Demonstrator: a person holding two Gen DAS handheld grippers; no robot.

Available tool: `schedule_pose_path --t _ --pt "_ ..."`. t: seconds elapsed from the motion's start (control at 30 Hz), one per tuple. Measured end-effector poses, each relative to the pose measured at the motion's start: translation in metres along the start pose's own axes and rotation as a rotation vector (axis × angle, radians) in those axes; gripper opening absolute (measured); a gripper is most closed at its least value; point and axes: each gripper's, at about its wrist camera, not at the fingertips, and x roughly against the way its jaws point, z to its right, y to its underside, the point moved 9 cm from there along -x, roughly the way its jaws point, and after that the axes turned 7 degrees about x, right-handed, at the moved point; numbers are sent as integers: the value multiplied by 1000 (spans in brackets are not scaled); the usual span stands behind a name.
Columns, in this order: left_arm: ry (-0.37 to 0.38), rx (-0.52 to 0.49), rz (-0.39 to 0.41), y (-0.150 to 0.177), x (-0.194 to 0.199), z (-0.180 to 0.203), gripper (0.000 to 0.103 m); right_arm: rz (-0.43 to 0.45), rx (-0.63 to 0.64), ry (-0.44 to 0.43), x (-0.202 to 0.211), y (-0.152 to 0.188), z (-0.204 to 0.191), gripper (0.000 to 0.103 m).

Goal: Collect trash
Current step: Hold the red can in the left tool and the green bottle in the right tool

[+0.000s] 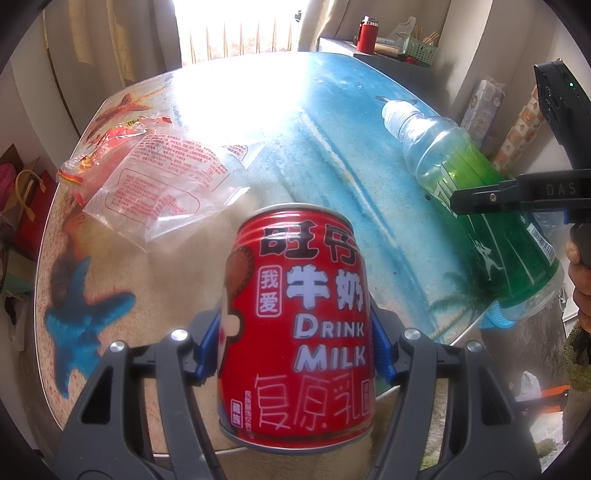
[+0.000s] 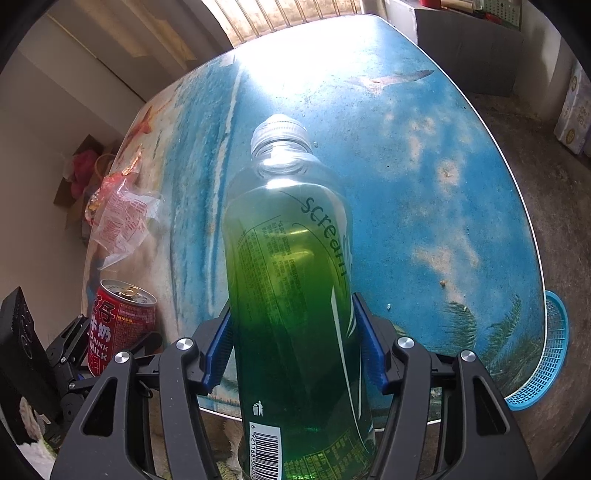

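At the far left of the left wrist view, bags and boxes [image 1: 22,206] sit on the floor beside the desk [image 1: 332,122], whose top carries a printed beach scene with a blue starfish and bright glare from the window. On the left part of the desk lies a clear plastic wrapper [image 1: 162,184] with red print, crumpled, with a red and yellow wrapper [image 1: 122,133] just behind it, touching or overlapping it.

In the middle, the left tool [image 1: 295,350] is clenched on a red milk can [image 1: 299,332]: its blue pads [image 1: 207,350] press the can's sides, and the can is held above the near edge of the desk, tilted away from the camera. The right wrist view shows the can's top with its pull tab [image 2: 129,291]; whether it has been opened cannot be told.

Further right, the right tool [image 2: 291,354] grasps a clear plastic bottle [image 2: 295,295] with a green label, its blue pads [image 2: 369,354] against the bottle's lower body. The bottle points neck-forward over the desk and its white cap [image 2: 279,129] is on. In the left wrist view the same bottle [image 1: 476,206] slants across the right side, with a black finger [image 1: 487,195] of the right tool crossing it and part of the person's hand [image 1: 580,280] at the frame edge.

At the right, a blue mesh basket [image 2: 550,354] shows partly beyond the desk's edge. On a ledge at the back stand a red flask [image 1: 366,35] and a green basket [image 1: 419,46].
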Motion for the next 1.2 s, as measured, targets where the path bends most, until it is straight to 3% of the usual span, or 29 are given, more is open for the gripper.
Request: schedule_pose_path --t 1.2 --pt "3 7 14 2 6 -1 62 67 -20 -40 13 -1 0 57"
